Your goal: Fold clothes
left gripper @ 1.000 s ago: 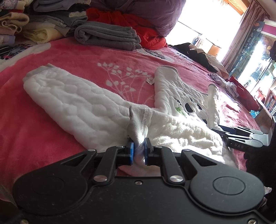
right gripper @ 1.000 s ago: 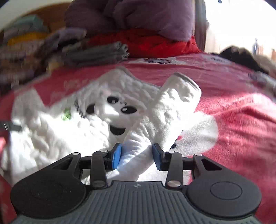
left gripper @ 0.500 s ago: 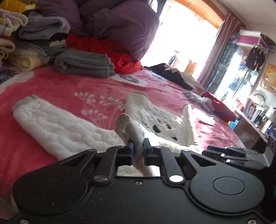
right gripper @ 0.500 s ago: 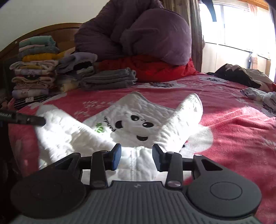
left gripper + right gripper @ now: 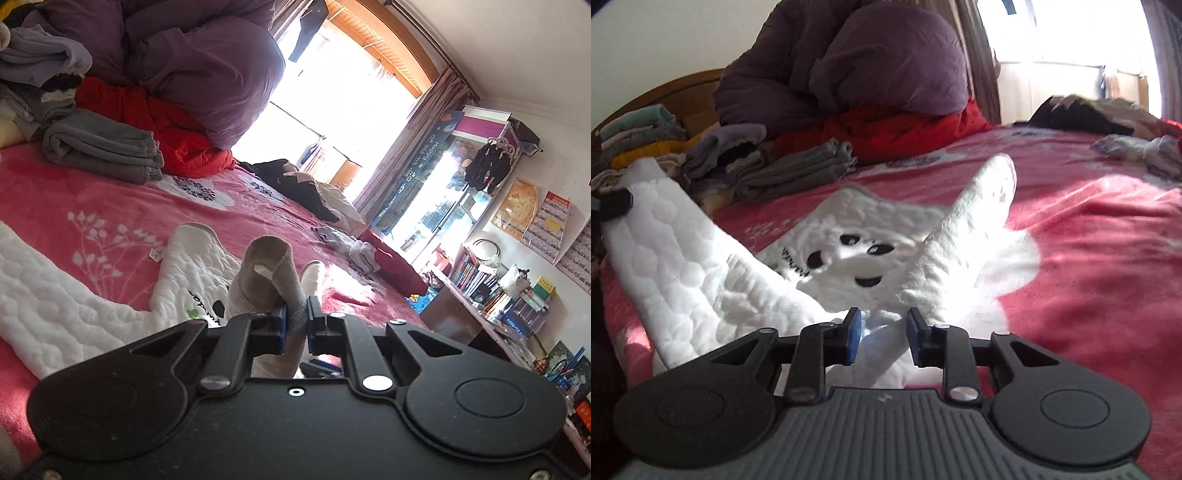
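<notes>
A white quilted garment with a panda face (image 5: 849, 236) lies spread on the red blanket (image 5: 1089, 240). My left gripper (image 5: 295, 325) is shut on one greyish cuff (image 5: 266, 266) of it, held up off the bed. In the right wrist view that limb of the garment rises to the left gripper's fingertip (image 5: 613, 205) at the far left edge. My right gripper (image 5: 882, 334) is open low over the garment's near edge, with white fabric showing in the gap between its blue pads. The other limb (image 5: 982, 206) lies flat, pointing away to the right.
Folded grey clothes (image 5: 798, 166) and a taller folded stack (image 5: 639, 136) sit by the headboard. A purple duvet (image 5: 192, 62) lies on red bedding (image 5: 147, 118). Loose dark and pale clothes (image 5: 306, 184) lie near the window. Crowded shelves (image 5: 498, 288) stand beside the bed.
My left gripper has risen and swung right toward the window, lifting the cuff off the bed. The right gripper stays open and has shifted lower along the garment's near edge.
</notes>
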{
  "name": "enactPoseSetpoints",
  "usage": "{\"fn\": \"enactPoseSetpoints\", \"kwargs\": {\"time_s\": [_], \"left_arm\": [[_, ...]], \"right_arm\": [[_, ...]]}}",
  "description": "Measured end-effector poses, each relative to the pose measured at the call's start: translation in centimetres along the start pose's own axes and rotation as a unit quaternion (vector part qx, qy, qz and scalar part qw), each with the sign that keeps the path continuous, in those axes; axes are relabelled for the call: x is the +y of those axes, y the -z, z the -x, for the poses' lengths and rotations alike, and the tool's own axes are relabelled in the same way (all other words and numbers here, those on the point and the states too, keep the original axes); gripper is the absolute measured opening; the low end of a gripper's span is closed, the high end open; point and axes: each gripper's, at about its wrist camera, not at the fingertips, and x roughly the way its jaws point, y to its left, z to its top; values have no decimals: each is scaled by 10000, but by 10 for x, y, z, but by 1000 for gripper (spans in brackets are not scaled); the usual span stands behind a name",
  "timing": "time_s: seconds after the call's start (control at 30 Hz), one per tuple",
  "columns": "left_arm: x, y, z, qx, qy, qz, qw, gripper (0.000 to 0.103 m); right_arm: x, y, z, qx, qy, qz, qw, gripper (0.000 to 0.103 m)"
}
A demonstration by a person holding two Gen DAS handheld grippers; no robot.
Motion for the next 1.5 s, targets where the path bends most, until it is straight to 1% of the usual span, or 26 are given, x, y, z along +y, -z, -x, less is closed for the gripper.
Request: {"fn": "enactPoseSetpoints", "kwargs": {"time_s": [0.03,0.1,0.13,0.17,0.23,0.33,0.4,0.43,0.53,0.67,0.77,0.9,1.0,1.07,1.2,1.27,1.37,1.5], "left_arm": [[-2,-1,1,-37,28,9,10000,8],[-5,-3,3,-123,69,9,9999,8],[-4,-4,4,-166,-12,32,9999,8],[-1,-4,4,-209,-110,58,9997,8],[7,-6,4,-273,-316,149,9990,7],[29,-8,3,-268,-774,488,9954,7],[39,-7,4,-260,-963,651,9929,7],[41,-8,3,-246,-966,682,9927,7],[36,-6,5,-237,-847,608,9943,7],[30,-5,6,-226,-820,529,9950,7],[29,-5,6,-215,-764,526,9955,7],[22,-8,7,-206,-479,466,9976,7],[13,-10,4,-189,-355,409,9984,6],[7,-13,-3,-168,-296,384,9987,7],[-2,-19,-30,-76,-233,368,9990,7],[-8,-22,-47,3,-175,309,9994,7],[-14,-25,-71,76,-177,257,9995,7],[-14,-23,-86,104,-124,338,9993,6]], "right_arm": [[3,2,-4,48,-71,75,9999,29],[7,3,-9,139,-402,49,9991,29],[7,3,-11,172,-560,-8,9983,29],[6,3,-12,177,-630,-62,9978,29],[3,2,-13,189,-699,-169,9972,29],[-1,0,-12,179,-811,-399,9957,29],[-2,0,-10,163,-817,-414,9957,29],[-2,0,-7,131,-793,-368,9961,29],[-3,-4,5,-126,-607,-251,9978,29],[-18,-11,22,-714,-306,-507,9957,29],[-28,-15,13,-656,-172,-523,9963,29],[-40,-20,-1,-532,-33,-516,9972,29],[-37,-22,-24,-22,-327,-314,9990,30],[-32,-23,-31,40,-452,-216,9987,30],[-35,-28,-45,208,-773,-371,9961,31],[-45,-30,-51,230,-922,-693,9931,28],[-58,-35,-49,158,-1139,-1145,9867,30],[-68,-49,-24,-233,-1380,-1032,9848,30]]}}
